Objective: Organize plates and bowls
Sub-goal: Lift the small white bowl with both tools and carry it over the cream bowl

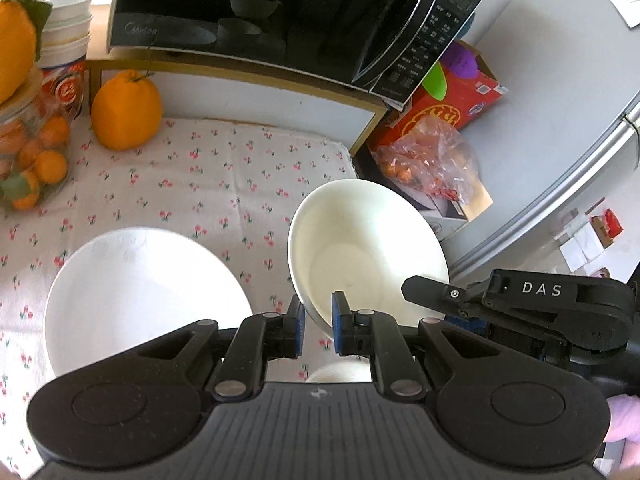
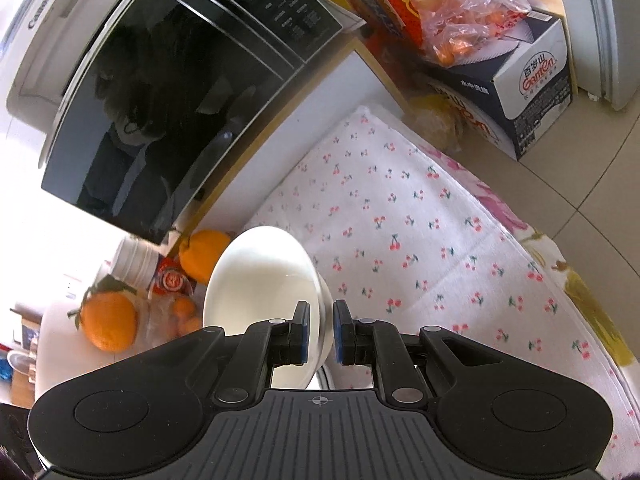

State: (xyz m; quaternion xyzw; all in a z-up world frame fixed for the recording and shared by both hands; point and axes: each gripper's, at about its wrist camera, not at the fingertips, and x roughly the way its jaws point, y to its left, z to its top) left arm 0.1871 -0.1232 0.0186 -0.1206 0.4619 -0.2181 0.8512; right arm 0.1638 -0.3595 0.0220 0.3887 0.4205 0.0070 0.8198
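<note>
**Both grippers clamped on bowl rims, bowls tilted over the cloth**

Left gripper (image 1: 318, 322) pinches the near rim of a white bowl (image 1: 368, 248): one pad inside the wall, one outside, jaws nearly closed. Bowl is tilted, mouth toward the camera, so it looks carried, not resting. Right gripper (image 2: 320, 330) does the same on a second white bowl (image 2: 260, 276), rim between the pads, bowl tipped on edge. My read: rim pinch is the only grip these narrow jaws get on a wide bowl, hence the tilt.

White plate (image 1: 140, 300) lies flat on the cherry-print cloth (image 1: 224, 184), just left of the left-held bowl. Likely stacking target, or bowls nest into each other; can't tell which. Something pale and round sits below the left jaws, unclear what.

Surroundings: black microwave (image 1: 248, 12) on a raised shelf behind the cloth, large orange fruit (image 1: 126, 112) beside it, jar of small oranges (image 1: 32, 156), stacked paper cups (image 1: 66, 32) at left. Boxes and a bag of fruit (image 2: 468, 20) sit off the cloth's far edge; tiled floor (image 2: 592, 184) beyond.
</note>
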